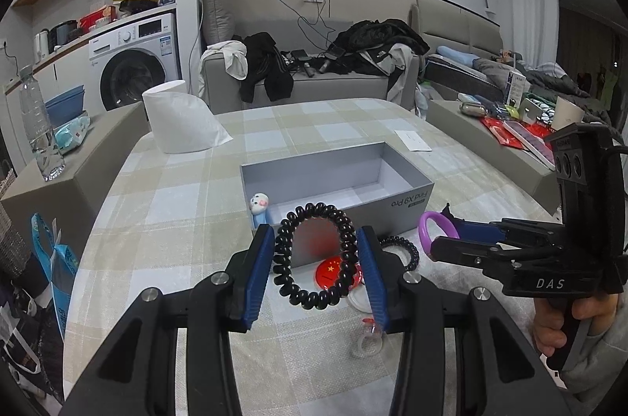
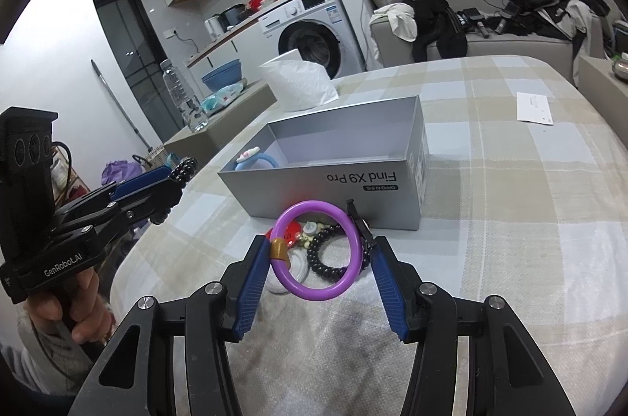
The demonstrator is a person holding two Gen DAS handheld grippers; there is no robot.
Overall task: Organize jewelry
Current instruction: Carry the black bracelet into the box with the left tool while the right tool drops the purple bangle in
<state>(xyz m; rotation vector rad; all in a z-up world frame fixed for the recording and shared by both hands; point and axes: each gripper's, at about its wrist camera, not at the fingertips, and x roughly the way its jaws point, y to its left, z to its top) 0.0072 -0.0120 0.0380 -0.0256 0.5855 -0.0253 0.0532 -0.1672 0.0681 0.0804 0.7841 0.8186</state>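
Left gripper (image 1: 317, 259): jaws closed on a black spiral bracelet (image 1: 314, 255), pinched across its width and raised off the cloth, presumably so the loop hung free for carrying to the box.

Right gripper (image 2: 320, 255): jaws closed on a purple bangle (image 2: 318, 251), gripped at opposite sides with its tan band (image 2: 279, 248) against the left pad; likewise held above the table.

Remaining pile, just in front of the box: a second black spiral bracelet (image 2: 329, 255), a red round badge (image 1: 333, 272), white rings (image 1: 367, 339). Not yet sorted.

Grey box (image 2: 392, 180), open, lid off, on the checked tablecloth (image 2: 510, 219): one blue bracelet with a small figure charm (image 2: 255, 159) lay at its left end; otherwise bare inside. Judged the collecting place for all pieces.

Beyond: tissue roll (image 1: 176, 117), white card (image 1: 412, 140).
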